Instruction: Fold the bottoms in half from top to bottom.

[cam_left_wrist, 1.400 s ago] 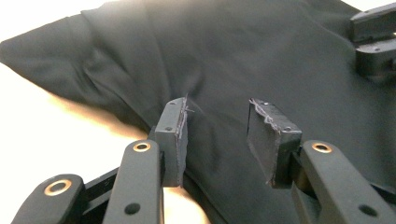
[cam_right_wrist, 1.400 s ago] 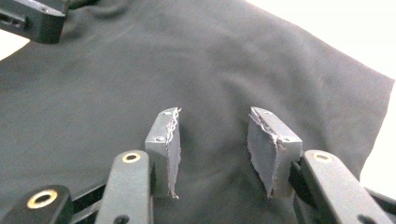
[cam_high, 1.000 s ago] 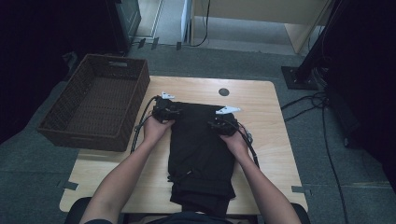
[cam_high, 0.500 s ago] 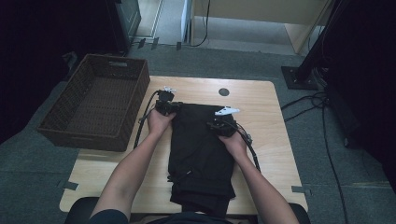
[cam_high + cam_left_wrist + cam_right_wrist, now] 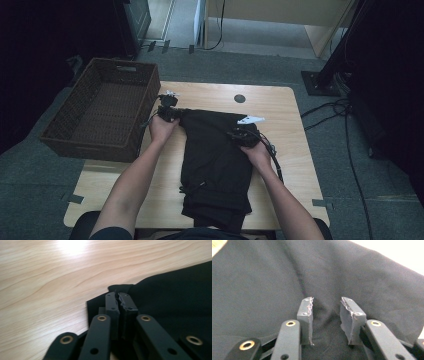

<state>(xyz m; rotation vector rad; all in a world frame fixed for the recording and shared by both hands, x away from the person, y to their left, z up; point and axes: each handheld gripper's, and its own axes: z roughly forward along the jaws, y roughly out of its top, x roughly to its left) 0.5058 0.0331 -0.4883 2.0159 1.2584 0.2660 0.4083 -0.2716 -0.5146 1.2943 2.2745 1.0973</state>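
A black garment (image 5: 215, 165) lies folded lengthwise on the wooden table (image 5: 285, 110). My left gripper (image 5: 169, 110) sits at its far left corner. In the left gripper view the jaws (image 5: 118, 295) are together, with the cloth's edge (image 5: 175, 295) pinched at their tips. They have just closed and then eased a little. My right gripper (image 5: 241, 133) rests on the garment's far right part. Its jaws (image 5: 327, 303) have been closing. A gap stays between the pads, and a low ridge of black cloth (image 5: 262, 277) stands in it.
A dark wicker basket (image 5: 60, 135) stands on the table's left side, close to my left hand. A small round dark cap (image 5: 239, 98) sits in the tabletop beyond the garment. Cables (image 5: 272, 155) trail from the right gripper over the wood.
My left gripper has moved left and a little away to the garment's far left corner and shut on the cloth. The right gripper has stayed in place.
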